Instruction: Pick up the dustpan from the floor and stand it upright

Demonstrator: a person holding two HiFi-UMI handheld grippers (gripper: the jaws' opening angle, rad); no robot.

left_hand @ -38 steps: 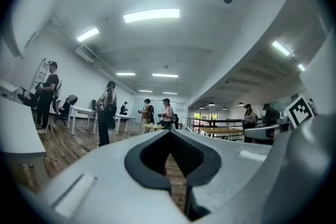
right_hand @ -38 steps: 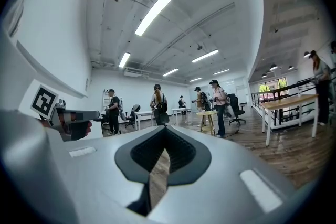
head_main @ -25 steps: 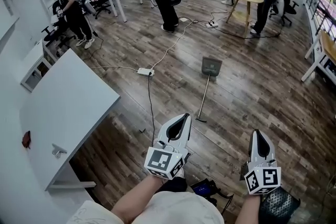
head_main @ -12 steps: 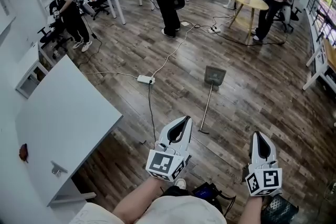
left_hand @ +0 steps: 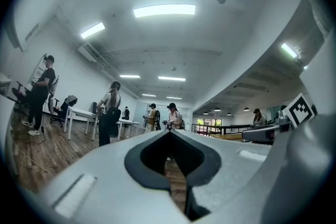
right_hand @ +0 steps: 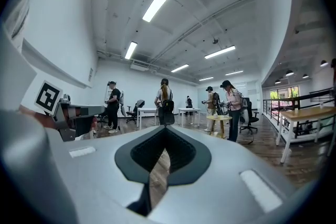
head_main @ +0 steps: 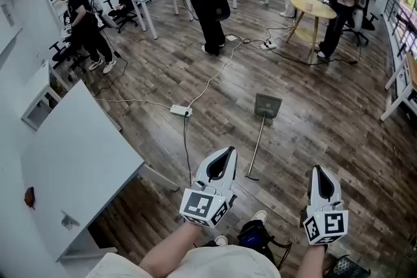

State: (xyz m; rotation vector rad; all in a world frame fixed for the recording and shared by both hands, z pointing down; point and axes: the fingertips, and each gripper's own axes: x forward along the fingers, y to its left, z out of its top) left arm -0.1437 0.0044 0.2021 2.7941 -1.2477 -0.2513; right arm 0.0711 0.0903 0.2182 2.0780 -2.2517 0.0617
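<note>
Wooden plank flooring is filling the middle of the head view. The dustpan (head_main: 267, 105) is lying flat on it, right of centre: its grey pan is pointing toward the top of the frame, and its thin handle is running down toward the bottom edge. The handle's end is resting on the floor between the two grippers, touching neither.

The left gripper (head_main: 229, 150) is hovering at lower centre, just left of the handle's end, its jaws pressed together on nothing. The right gripper (head_main: 318, 169) is hovering at lower right, further from the handle, its jaws likewise together and empty.

A white table (head_main: 78, 153) is standing at the left. A power strip (head_main: 181, 111) is lying left of the pan.
</note>
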